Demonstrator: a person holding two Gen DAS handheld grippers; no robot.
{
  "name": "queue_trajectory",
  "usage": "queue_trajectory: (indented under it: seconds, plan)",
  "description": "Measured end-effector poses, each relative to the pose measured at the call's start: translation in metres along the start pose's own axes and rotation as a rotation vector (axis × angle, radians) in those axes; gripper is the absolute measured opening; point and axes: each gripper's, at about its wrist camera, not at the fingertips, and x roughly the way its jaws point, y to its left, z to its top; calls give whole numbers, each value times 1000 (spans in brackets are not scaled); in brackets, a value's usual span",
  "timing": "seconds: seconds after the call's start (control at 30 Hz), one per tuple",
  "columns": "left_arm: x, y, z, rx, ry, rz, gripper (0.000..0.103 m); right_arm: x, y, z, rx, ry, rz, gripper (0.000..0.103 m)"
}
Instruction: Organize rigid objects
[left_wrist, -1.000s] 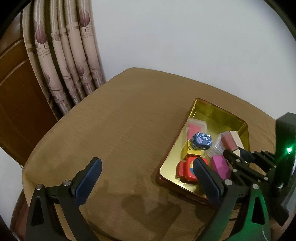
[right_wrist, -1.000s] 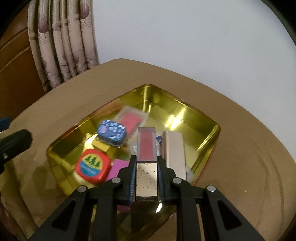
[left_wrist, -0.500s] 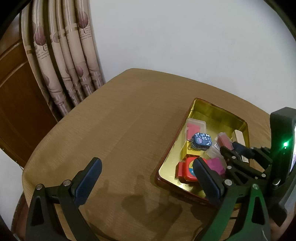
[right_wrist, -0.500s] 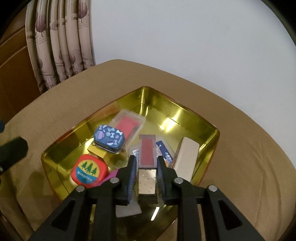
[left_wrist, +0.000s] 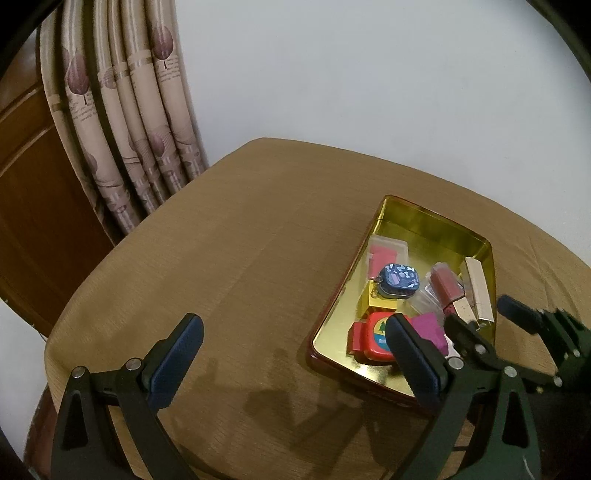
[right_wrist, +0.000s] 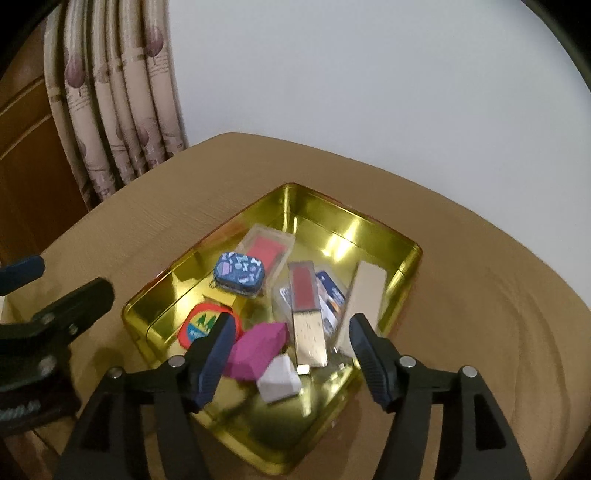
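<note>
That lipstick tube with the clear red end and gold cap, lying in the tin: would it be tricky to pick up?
Probably stiff: the lipstick tube has straight, square edges. Its glossy gold cap looks slippery, so the jaws might slide on it. It lies propped across a clear case in the gold tin, not flat, so a push may tip or skid it rather than roll it.

surface: round table (left_wrist: 229, 266), tan cloth | on it: gold tin tray (right_wrist: 373, 225), right of centre
</note>
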Motion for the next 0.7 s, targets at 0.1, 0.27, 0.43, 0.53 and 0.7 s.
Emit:
queue_trajectory:
  seconds: [0.1, 0.27, 0.43, 0.53, 0.7]
  plan:
    - [-2, -1, 0, 3, -4, -2, 98, -8, -3, -11, 30, 1, -14, 68]
    - [-4, -7, -1, 14, -9, -8, 98, -16, -10, -29, 79, 18, -7, 69]
    - [-8, -13, -4, 32, -11, -17, 98, -28, -15, -42, 127, 3, -19, 70]
    - [-11, -17, -6, 45, -17, -21, 98, -34, -17, -47, 136, -9, -33, 76]
    - [-12, -22, -8, 58, -18, -24, 98, -39, -13, -49, 132, -14, -30, 77]
